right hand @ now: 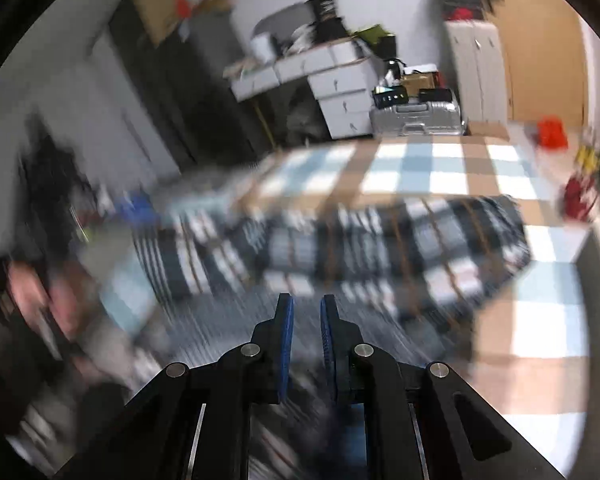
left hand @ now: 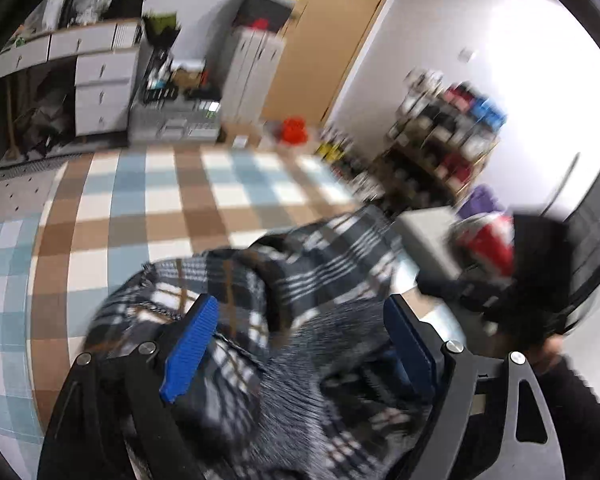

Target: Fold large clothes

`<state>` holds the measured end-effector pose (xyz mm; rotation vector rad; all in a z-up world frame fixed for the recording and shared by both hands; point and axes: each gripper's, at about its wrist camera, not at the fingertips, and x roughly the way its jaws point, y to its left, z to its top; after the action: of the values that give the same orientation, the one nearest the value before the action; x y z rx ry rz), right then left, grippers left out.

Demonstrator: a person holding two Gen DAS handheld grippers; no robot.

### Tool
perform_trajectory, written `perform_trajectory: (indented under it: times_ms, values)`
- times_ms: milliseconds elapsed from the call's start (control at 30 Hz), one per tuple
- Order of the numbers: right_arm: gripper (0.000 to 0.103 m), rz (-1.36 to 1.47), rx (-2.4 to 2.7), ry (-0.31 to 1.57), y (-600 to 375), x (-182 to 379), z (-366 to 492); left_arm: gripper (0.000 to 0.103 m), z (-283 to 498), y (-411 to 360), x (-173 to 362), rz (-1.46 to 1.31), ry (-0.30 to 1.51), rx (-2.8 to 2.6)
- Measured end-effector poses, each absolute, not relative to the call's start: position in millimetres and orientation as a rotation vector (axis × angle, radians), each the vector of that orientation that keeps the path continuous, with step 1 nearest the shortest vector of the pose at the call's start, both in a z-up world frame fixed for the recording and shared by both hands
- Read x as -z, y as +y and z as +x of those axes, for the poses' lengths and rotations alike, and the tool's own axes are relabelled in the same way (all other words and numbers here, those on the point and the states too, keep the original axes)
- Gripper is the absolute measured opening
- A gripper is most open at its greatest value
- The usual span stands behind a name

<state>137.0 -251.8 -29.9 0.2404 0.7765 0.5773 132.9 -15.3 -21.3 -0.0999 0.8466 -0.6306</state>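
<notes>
The left gripper [left hand: 296, 320] stands wide open over a dark plaid flannel garment [left hand: 308, 264], its 2 blue pads [left hand: 190, 344] spread far apart with bunched cloth lying between them but neither pad pressing on it. The garment, checked in black, grey and white with thin brown lines, lies crumpled on a checkered surface [left hand: 140, 200] of blue, brown and white squares, and a fuzzy grey lining shows where it is turned over near the lower middle of the left wrist view. At that view's right edge a dark sleeve [left hand: 580, 392] of the person shows. In the right wrist view the right gripper [right hand: 306, 312] has its blue pads [right hand: 286, 336] only a narrow gap apart; the picture is heavily blurred, and nothing can be made out between them, so whether they hold any cloth cannot be told. Beyond its tips the same plaid garment [right hand: 380, 240] spreads across the checkered surface [right hand: 440, 172]. Further back stand a white drawer unit [right hand: 340, 92], a silver suitcase [right hand: 416, 118] and a wooden door [right hand: 540, 40].
</notes>
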Motion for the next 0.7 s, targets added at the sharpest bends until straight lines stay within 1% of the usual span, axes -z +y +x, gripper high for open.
perform_trajectory:
  times_ms: [33,67,100,167,200,267,333,367,400,433,500,567,633,700]
  values:
    - [0.025,0.237,-0.556,0.807,-244.9,33.8,150.3,0.081,142.2,-15.0,35.6,-0.098,0.89,0.59]
    - [0.044,0.229,-0.518,0.854,-235.7,44.0,168.1,0.081,148.9,-10.9,45.8,-0.094,0.925,0.548]
    - [0.058,0.217,-0.485,0.885,-230.4,51.5,176.6,0.081,153.6,-3.4,54.6,-0.111,0.95,0.528]
    - [0.059,0.183,-0.412,0.963,-225.0,78.8,191.5,0.081,158.4,17.2,66.6,-0.16,0.98,0.513]
    - [0.059,0.163,-0.392,1.002,-223.1,91.4,194.1,0.08,161.3,31.7,76.0,-0.199,1.018,0.506]
    - [0.058,0.111,-0.354,1.085,-225.1,120.5,194.2,0.063,164.2,50.0,84.8,-0.259,1.052,0.505]
    - [0.059,0.063,-0.366,1.079,-228.5,133.6,185.2,0.029,166.7,67.4,95.3,-0.274,1.065,0.502]
    - [0.059,0.044,-0.375,1.059,-229.6,133.9,181.4,0.02,168.7,76.0,98.8,-0.295,1.067,0.503]
    - [0.059,0.03,-0.38,1.051,-231.2,134.1,176.0,0.007,170.9,85.4,102.3,-0.335,1.07,0.502]
    - [0.059,0.021,-0.382,1.057,-233.3,134.6,171.8,0.002,174.1,97.5,108.8,-0.401,1.086,0.51]
    - [0.059,-0.004,-0.387,1.067,-233.9,134.2,164.2,0.0,175.1,106.5,111.7,-0.471,1.098,0.535]
    - [0.06,-0.032,-0.387,1.064,-229.4,132.0,158.3,0.0,168.2,99.2,102.9,-0.439,1.092,0.544]
    - [0.063,-0.063,-0.388,1.046,-225.5,126.4,156.6,0.001,161.7,89.6,90.6,-0.377,1.084,0.546]
    - [0.069,-0.053,-0.406,1.011,-223.1,112.5,153.4,0.002,151.9,81.9,72.2,-0.305,1.067,0.528]
